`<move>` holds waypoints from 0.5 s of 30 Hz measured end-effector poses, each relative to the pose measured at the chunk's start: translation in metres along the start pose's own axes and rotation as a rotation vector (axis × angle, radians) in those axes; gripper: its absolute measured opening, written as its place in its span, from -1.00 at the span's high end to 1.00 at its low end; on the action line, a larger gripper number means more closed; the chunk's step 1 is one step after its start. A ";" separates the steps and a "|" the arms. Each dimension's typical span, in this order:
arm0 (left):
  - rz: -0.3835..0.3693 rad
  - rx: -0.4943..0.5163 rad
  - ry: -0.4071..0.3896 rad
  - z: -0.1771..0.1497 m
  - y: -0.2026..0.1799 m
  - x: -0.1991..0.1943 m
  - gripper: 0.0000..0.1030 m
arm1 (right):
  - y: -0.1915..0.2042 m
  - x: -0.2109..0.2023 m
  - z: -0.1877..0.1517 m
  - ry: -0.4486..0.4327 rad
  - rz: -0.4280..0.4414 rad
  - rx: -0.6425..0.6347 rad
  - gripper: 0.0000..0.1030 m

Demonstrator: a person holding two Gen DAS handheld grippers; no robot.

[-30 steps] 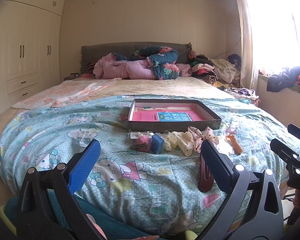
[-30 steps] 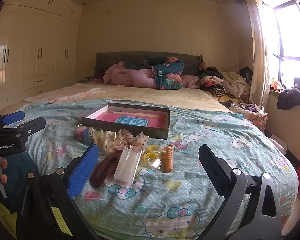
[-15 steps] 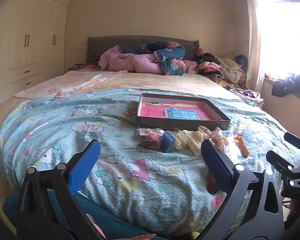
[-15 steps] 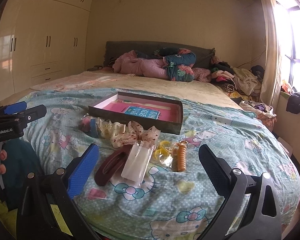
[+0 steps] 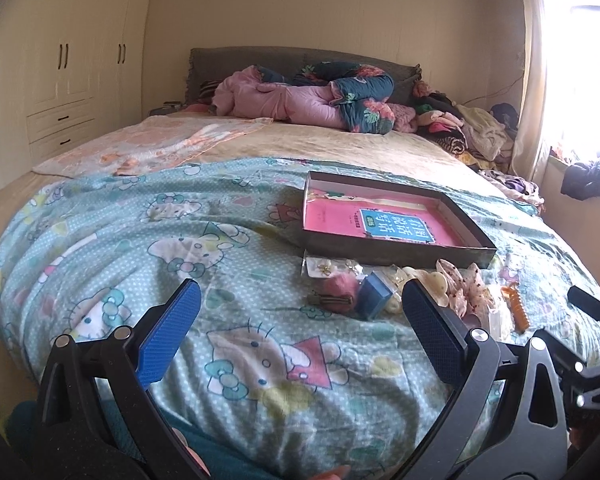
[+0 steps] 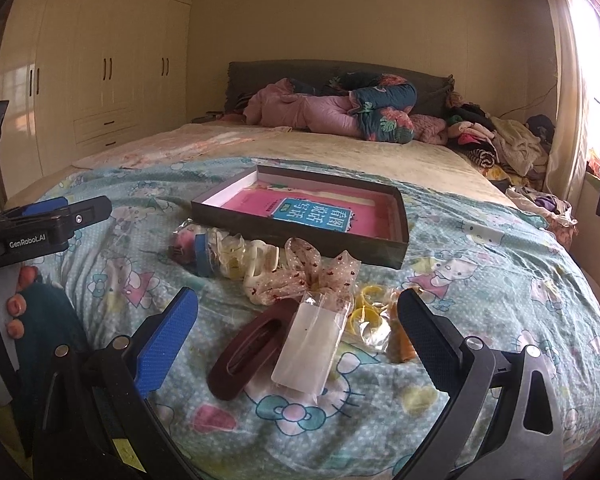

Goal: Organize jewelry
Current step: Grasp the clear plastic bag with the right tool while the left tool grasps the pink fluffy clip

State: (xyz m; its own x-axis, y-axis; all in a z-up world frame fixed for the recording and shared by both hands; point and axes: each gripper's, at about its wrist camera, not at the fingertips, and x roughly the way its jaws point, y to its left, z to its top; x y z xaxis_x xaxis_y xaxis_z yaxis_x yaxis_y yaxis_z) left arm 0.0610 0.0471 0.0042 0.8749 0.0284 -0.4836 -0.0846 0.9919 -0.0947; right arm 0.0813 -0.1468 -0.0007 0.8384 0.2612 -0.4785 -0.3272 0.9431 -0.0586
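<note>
A shallow dark box with a pink book inside lies on the Hello Kitty quilt; it also shows in the right wrist view. In front of it lie hair accessories: a pink fuzzy clip, a blue item, a cream claw clip, a dotted bow, a maroon clip, a clear packet, yellow rings and an orange clip. My left gripper is open and empty, left of the pile. My right gripper is open and empty over the maroon clip and packet.
Folded pink and floral bedding lies at the headboard. A heap of clothes fills the far right of the bed. Cream wardrobes stand on the left and a bright window on the right.
Both grippers have moved forward and closer to the bed, so the box and accessories look larger. Both stay open and empty.
</note>
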 end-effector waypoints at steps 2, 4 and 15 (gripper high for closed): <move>-0.004 0.012 0.013 0.002 -0.003 0.009 -0.79 | 0.002 0.006 0.001 0.013 0.006 -0.004 -0.88; -0.008 0.028 0.043 0.004 -0.007 0.020 -0.79 | 0.001 0.012 0.001 0.031 0.012 0.003 -0.88; 0.041 0.068 0.192 0.007 -0.016 0.078 -0.79 | -0.009 0.040 -0.009 0.119 0.016 0.053 -0.87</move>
State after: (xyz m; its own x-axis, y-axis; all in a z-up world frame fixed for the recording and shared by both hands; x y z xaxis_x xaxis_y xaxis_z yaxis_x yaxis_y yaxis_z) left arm 0.1341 0.0344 -0.0257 0.7640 0.0514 -0.6432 -0.0800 0.9967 -0.0154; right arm 0.1139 -0.1471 -0.0274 0.7743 0.2528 -0.5801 -0.3139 0.9494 -0.0051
